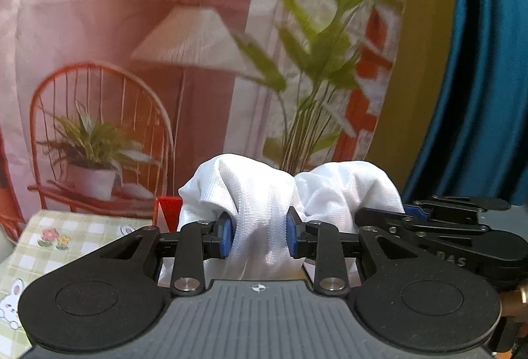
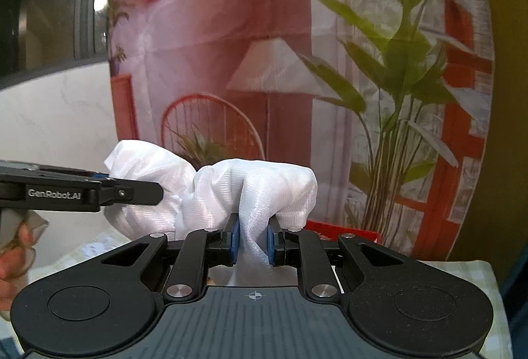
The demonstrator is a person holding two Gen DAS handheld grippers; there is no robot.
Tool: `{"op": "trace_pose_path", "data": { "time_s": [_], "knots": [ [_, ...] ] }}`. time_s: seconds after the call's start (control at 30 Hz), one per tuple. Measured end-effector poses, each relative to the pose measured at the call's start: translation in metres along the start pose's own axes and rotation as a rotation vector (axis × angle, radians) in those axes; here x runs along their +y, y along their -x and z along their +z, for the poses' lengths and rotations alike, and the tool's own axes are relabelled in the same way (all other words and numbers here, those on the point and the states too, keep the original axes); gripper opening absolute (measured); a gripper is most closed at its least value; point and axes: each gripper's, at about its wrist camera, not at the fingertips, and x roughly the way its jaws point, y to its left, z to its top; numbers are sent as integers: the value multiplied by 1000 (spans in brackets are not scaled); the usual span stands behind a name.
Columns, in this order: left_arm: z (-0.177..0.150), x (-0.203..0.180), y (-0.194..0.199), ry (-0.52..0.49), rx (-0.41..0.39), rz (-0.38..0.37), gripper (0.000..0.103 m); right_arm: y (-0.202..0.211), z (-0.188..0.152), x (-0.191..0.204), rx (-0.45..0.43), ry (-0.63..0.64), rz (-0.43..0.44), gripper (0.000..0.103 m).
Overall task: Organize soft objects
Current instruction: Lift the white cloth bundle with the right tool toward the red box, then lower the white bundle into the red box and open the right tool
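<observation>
Cloth [image 1: 260,194], white mesh, was bunched and pinched between the left gripper's [image 1: 260,235] blue pads, held up off the checked tablecloth [image 1: 82,236], with the right gripper [image 1: 462,223] alongside at right. In the right view the right gripper [image 2: 253,240] also clamped a fold of the cloth [image 2: 264,187], the left gripper [image 2: 99,190] entering from the left. Judged early: cloth lifted but crumpled, folding and placing not yet done.

We see a table [image 1: 19,263] covered by a green-checked cloth [image 1: 82,236] printed with flowers and a rabbit; at its far edge, a red box [image 1: 169,205] stands on it.
</observation>
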Motion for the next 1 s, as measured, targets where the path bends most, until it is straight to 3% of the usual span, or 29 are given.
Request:
{"op": "trace_pose_path", "data": {
  "time_s": [0.3,0.73,0.83,0.93,1.0],
  "knots": [
    [-8,19,-77,5,157,51,32,-94,-22,-19,181,-47,-42,15],
    [-15,45,-124,49,254,76,35,-160,-23,-30,358,-37,-55,15],
    [-14,44,-128,46,259,87,42,-167,-23,-35,384,-68,-71,16],
    [-12,44,-128,53,252,92,58,-170,-24,-39,398,-73,-111,25],
    [-11,44,-125,53,241,88,62,-168,-23,-41,390,-80,-132,29]
  ]
}}
